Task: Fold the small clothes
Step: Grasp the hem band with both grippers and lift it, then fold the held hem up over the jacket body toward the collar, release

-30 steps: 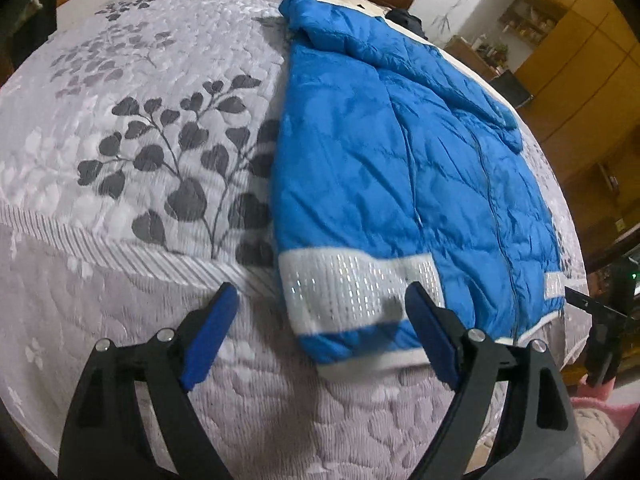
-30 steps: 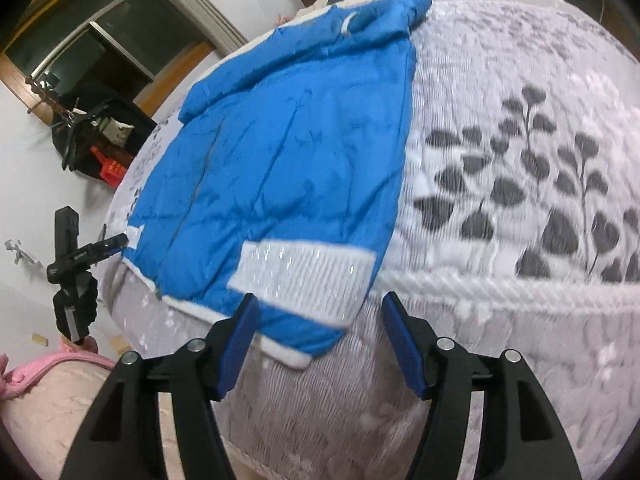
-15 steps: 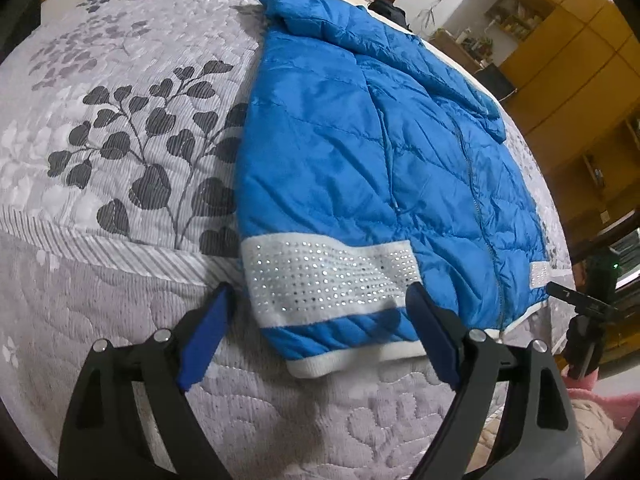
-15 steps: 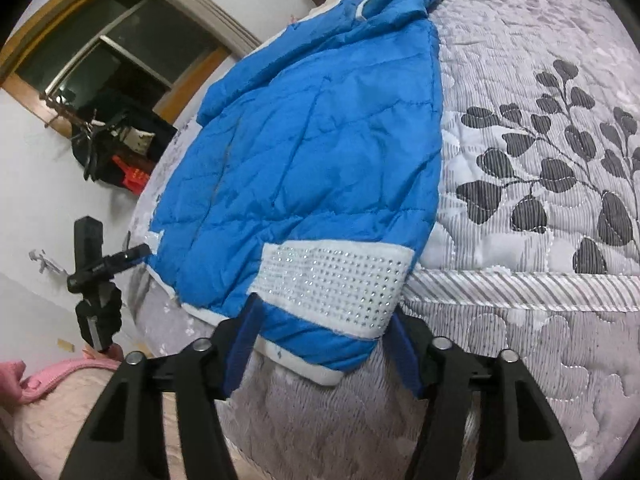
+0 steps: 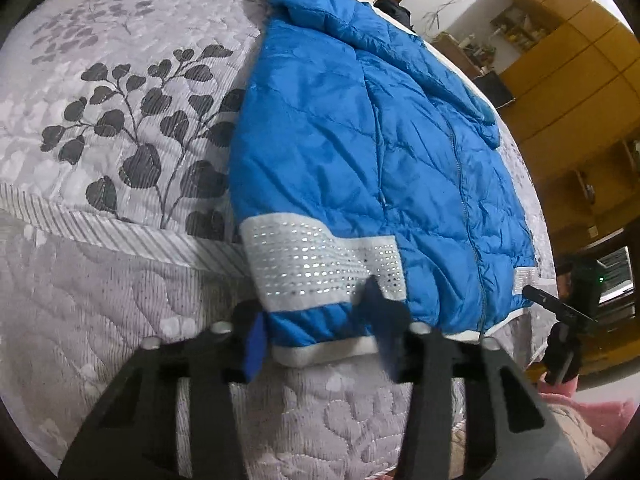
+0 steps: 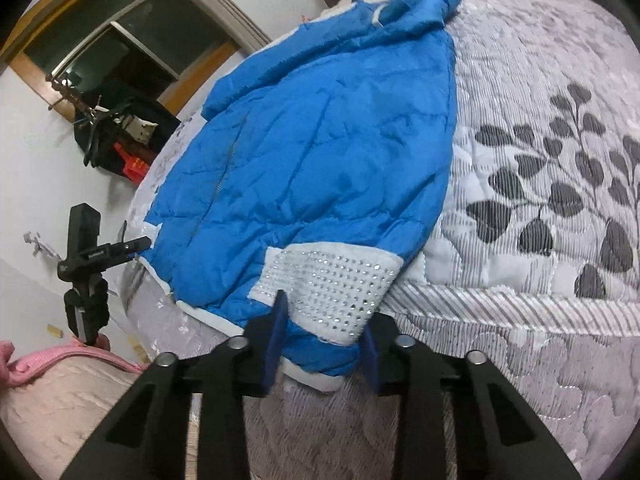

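- Two grippers, one garment: a blue padded jacket (image 5: 360,140) lies spread flat on a grey leaf-print bedspread (image 5: 120,280), its near end marked by a white studded band (image 5: 312,268).
- Handling, as I judge it — light, soft and puffy. The shell looks slick, so a shallow pinch may slide off, and the padding will spring back rather than hold a crease.
- Best hold: probably just below the white band, on the blue strip and its pale edging, where the layers are thinner and flatter than the quilted body.
- Left gripper (image 5: 316,332): jaws partly apart, straddling the fabric just below the band. One pad sits beside the strip's outer edge, the other over it. Nothing looks pinched yet, though this view is blurred.
- Right gripper (image 6: 322,328): jaws also partly apart, with the strip below the band between them — fingertips reach up to the band's lower edge but are not clamped.
- Beyond the band, the rest of the jacket stretches away from both grippers, hood farthest off.
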Demonstrator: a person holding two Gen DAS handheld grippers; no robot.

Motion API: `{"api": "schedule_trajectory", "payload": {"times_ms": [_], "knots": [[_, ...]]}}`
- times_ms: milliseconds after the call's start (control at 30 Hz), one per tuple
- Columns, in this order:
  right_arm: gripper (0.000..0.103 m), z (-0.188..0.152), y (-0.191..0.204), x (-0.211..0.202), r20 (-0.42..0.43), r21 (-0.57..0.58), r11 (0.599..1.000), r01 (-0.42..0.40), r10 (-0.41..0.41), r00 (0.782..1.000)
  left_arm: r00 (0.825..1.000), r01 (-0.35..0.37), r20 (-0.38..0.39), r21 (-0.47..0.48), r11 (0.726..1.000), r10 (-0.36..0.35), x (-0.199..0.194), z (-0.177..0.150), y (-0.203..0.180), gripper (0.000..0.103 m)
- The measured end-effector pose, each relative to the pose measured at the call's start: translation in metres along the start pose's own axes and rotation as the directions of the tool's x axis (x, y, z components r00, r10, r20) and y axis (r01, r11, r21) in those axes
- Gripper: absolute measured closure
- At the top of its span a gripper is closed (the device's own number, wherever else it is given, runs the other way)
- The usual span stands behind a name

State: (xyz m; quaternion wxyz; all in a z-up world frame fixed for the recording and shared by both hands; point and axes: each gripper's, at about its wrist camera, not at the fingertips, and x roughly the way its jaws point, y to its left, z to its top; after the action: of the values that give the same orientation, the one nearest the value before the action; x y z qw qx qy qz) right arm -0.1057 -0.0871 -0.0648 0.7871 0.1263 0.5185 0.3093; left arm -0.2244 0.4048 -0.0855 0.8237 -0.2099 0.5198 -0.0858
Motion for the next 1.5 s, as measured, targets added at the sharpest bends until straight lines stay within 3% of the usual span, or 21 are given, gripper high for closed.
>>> {"api": "schedule_trajectory", "payload": {"times_ms": [67,233,400,700,900,1133,1500], "knots": [[0.082,0.001,-0.001,-0.004,0.017,0.001,1.000,-0.017,0.017,1.000,1.000,0.002,0.010,-0.001,1.000,-0.002,-0.002,0.001,-0.001,0.077],[0.087,0.006,0.001,-0.018,0.066,-0.011,0.998,-0.059,0.059,0.996,0.995,0.086,0.056,-0.011,0.996,-0.085,-0.017,0.008,-0.002,0.086],[0.089,0.025,0.006,-0.039,0.138,-0.024,0.990,-0.139,0.141,0.980,0.967,0.222,0.127,0.002,0.975,-0.220,-0.040,0.025,-0.010,0.088],[0.090,0.089,0.025,-0.065,0.197,-0.085,0.987,-0.139,0.153,0.968,0.922,0.321,0.208,0.057,0.945,-0.326,-0.059,0.085,-0.028,0.089],[0.090,0.135,0.015,-0.063,0.192,-0.046,0.986,-0.162,0.168,0.967,0.897,0.396,0.208,0.019,0.918,-0.391,-0.049,0.139,-0.021,0.089],[0.090,0.190,-0.007,-0.039,0.155,0.016,0.985,-0.169,0.165,0.974,0.897,0.413,0.183,-0.030,0.910,-0.402,-0.022,0.191,-0.019,0.089],[0.090,0.243,-0.053,0.007,0.081,0.146,0.972,-0.184,0.174,0.981,0.909,0.415,0.108,-0.119,0.902,-0.404,0.038,0.256,-0.002,0.088]]}}
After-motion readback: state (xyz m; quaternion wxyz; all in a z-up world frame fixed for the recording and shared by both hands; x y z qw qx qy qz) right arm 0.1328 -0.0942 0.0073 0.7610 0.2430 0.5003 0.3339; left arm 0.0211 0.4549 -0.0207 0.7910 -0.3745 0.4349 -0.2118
